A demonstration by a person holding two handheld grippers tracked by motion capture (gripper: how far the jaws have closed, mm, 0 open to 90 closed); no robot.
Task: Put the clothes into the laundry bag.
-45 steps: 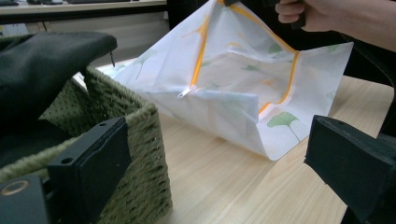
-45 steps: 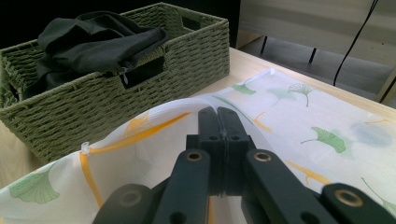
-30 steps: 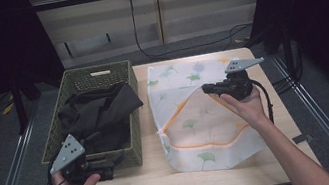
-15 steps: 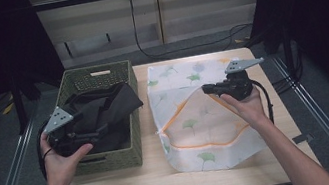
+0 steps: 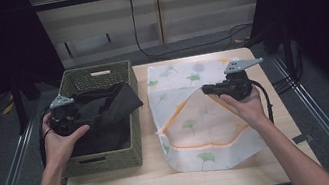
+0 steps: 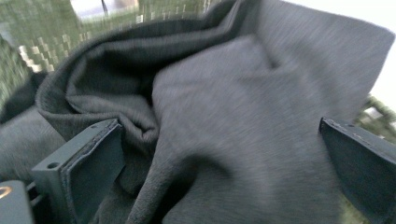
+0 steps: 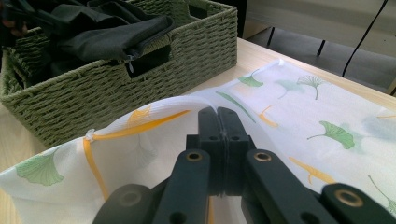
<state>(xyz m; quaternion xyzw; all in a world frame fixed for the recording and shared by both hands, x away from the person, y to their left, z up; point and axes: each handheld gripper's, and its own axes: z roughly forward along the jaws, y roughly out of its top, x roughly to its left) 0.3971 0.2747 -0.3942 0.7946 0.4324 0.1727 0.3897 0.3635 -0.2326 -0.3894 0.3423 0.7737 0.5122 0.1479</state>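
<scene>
Left gripper (image 5: 66, 120) held level, jaws wide apart; right gripper (image 5: 208, 88) level too, jaws pressed together.

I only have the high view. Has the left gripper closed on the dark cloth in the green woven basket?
Observer: No. In the left gripper view its jaws stand wide apart, with the dark grey cloth lying between them.
Operator: And the right one?
Observer: The right gripper is shut on the edge of the white mesh bag with green leaf prints, lifting that edge.
Operator: Any fastener on the cloth?
Observer: The right gripper view shows a zipper pull hanging over the green woven basket wall.
</scene>
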